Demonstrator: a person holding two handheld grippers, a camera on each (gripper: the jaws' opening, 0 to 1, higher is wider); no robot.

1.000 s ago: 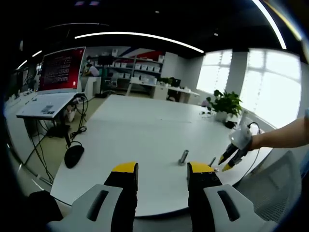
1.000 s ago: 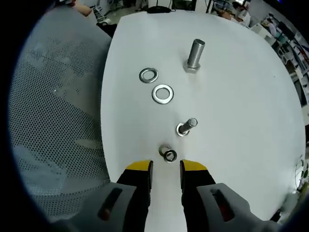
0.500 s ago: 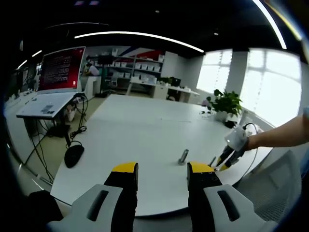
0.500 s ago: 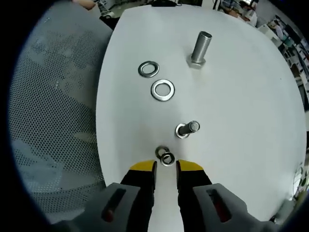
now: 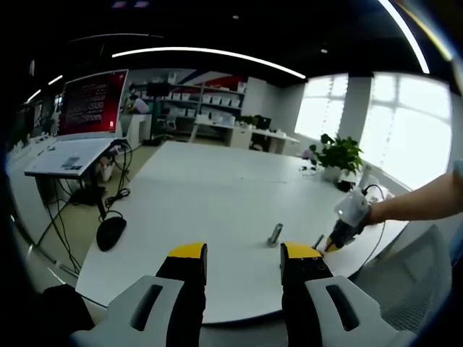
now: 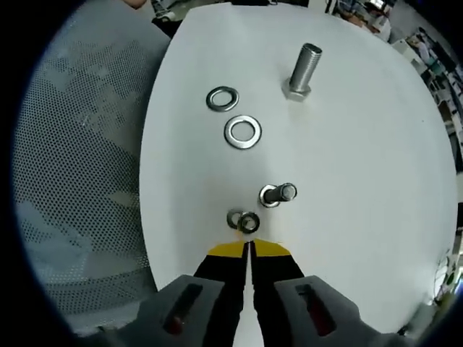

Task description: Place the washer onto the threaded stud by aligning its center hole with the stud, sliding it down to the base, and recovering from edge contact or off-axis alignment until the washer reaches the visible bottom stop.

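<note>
A: Nearest item, right gripper view?

B: Right gripper [image 6: 248,248], yellow-tipped jaws pressed together with nothing between them, hanging over the white round-edged table [image 6: 362,144].

A: Next out?

B: Just past the tips, two small silver metal washers [image 6: 243,220], lying flat, overlapping each other. Beyond them a short silver threaded stud [image 6: 277,194], standing on its head, long axis pointing up off the table toward the camera. None of the washers is on either stud.

A: Further?

B: A large flat silver washer [image 6: 242,132], then a second flat silver washer [image 6: 222,98] just beyond it, apart from one another. Farthest, a tall silver threaded bolt [image 6: 303,69], upright on its hexagonal head, long axis vertical to the table.

A: Containers?

B: No tray or bin can be made out; everything lies straight on the table. A grey perforated mesh chair back [image 6: 79,159] sits beside the table edge.

A: Left gripper view?

B: Left gripper [image 5: 244,254], jaws parted, holding nothing, short of the table's near edge. Farther off, the right gripper reaches down to the table; beyond, a potted green plant [image 5: 338,155].
</note>
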